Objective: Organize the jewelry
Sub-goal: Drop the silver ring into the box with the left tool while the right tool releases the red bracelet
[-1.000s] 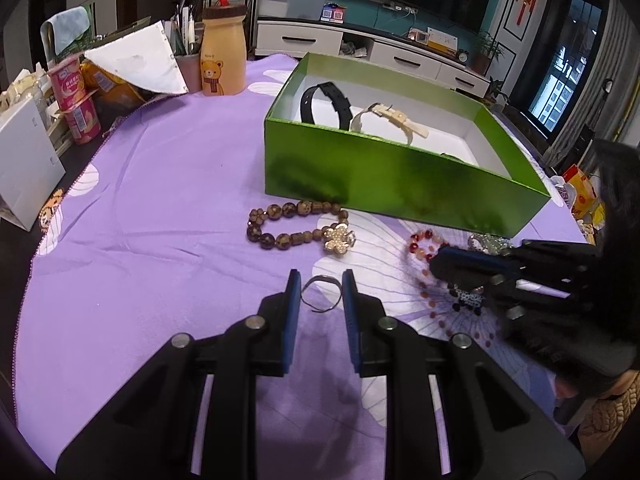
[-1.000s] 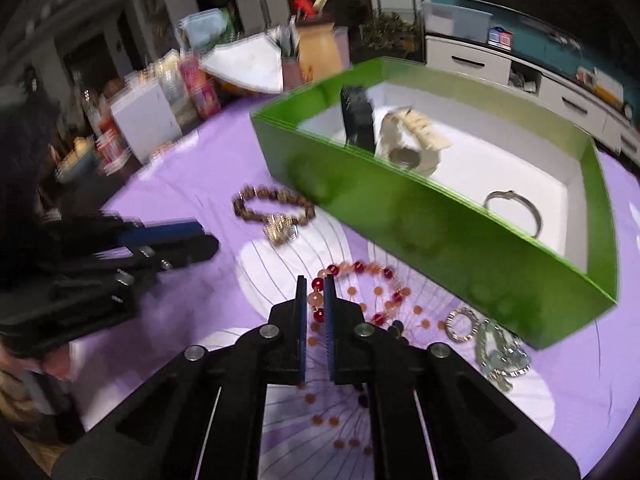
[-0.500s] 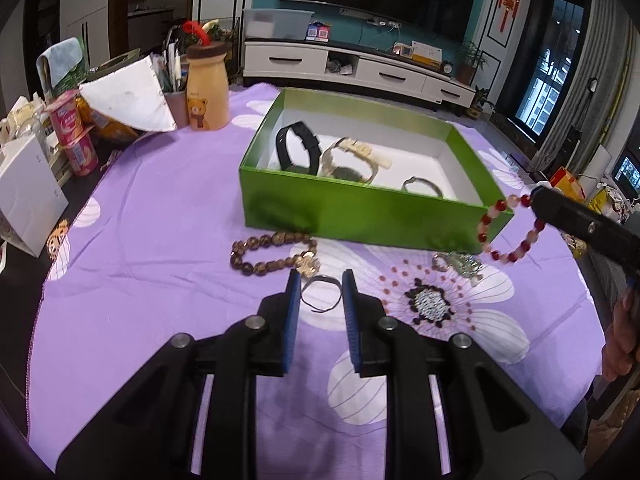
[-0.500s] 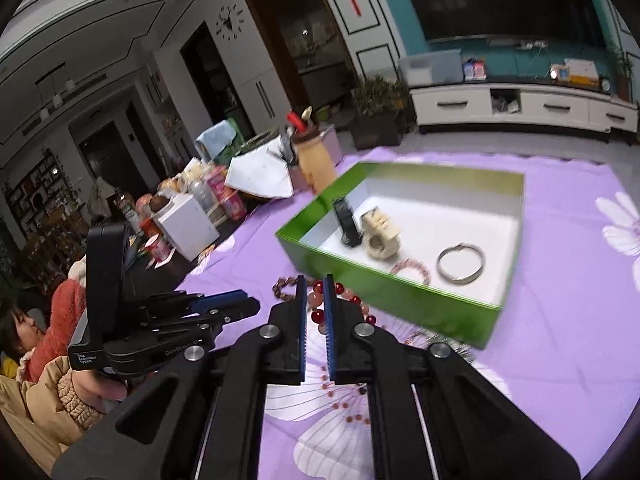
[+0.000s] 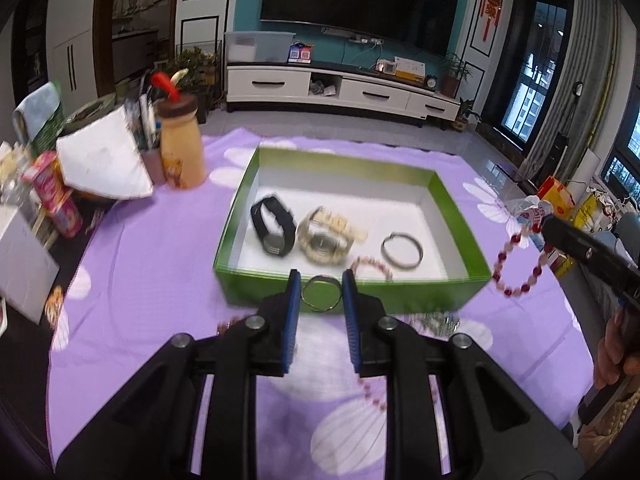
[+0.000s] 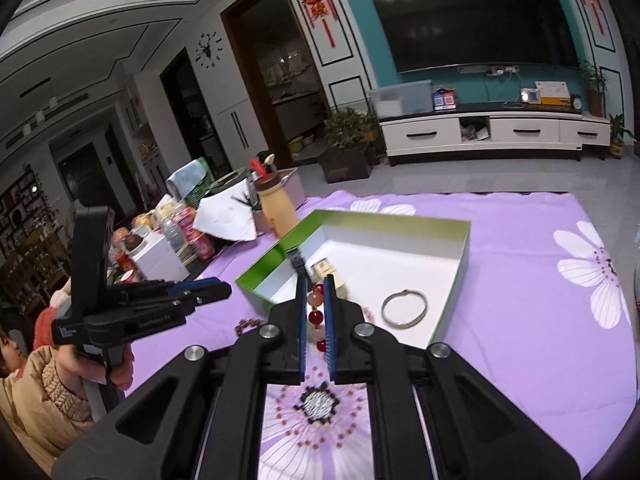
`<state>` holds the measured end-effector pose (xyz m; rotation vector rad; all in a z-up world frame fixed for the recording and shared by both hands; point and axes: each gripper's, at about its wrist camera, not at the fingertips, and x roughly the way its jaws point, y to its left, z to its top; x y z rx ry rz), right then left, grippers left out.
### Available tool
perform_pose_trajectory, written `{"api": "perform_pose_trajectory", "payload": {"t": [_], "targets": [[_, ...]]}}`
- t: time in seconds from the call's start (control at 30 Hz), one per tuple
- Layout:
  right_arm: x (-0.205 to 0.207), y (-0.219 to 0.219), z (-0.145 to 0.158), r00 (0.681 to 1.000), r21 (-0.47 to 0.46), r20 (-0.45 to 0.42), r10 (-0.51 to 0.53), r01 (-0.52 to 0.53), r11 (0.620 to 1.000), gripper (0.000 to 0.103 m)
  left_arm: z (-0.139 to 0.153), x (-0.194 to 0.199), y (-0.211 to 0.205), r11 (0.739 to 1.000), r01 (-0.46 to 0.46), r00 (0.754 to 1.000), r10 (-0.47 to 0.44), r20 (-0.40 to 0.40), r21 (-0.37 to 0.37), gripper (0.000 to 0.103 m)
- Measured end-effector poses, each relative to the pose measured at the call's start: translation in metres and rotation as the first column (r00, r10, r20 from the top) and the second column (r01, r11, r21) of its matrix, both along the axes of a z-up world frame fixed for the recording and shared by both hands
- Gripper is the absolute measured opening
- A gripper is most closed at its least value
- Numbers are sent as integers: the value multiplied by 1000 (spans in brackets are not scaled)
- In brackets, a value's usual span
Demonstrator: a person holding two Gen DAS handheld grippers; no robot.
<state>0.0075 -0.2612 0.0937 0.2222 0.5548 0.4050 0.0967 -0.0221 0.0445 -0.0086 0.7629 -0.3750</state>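
My left gripper is shut on a silver ring, held in the air just before the front wall of the green box. My right gripper is shut on a red bead bracelet, which hangs from its tip at the right of the left wrist view. In the box lie a black watch, a pale watch, a pink bead bracelet and a silver bangle. The left gripper also shows in the right wrist view.
A purple flowered cloth covers the table. A yellow bottle, a pen cup, snack cups and a white box crowd the left edge. A silver chain lies before the box.
Both grippers have risen and moved toward the box. The ring stays in the left gripper, the red bracelet in the right, now higher above the table.
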Motion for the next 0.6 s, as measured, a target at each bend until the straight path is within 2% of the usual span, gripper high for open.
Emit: {"api": "perform_pose_trajectory", "payload": {"t": [0.23, 0.43, 0.6], "targets": [[30, -13, -2, 999, 10, 0, -44, 44, 999, 8, 10, 47, -23, 999, 29, 999, -30, -21, -18, 21], [61, -14, -12, 998, 8, -30, -59, 59, 998, 8, 3, 90, -41, 998, 38, 995, -42, -92, -46, 21], [87, -13, -20, 996, 10, -62, -62, 63, 998, 8, -12, 126, -49, 998, 9, 985, -20, -171, -65, 20]]}}
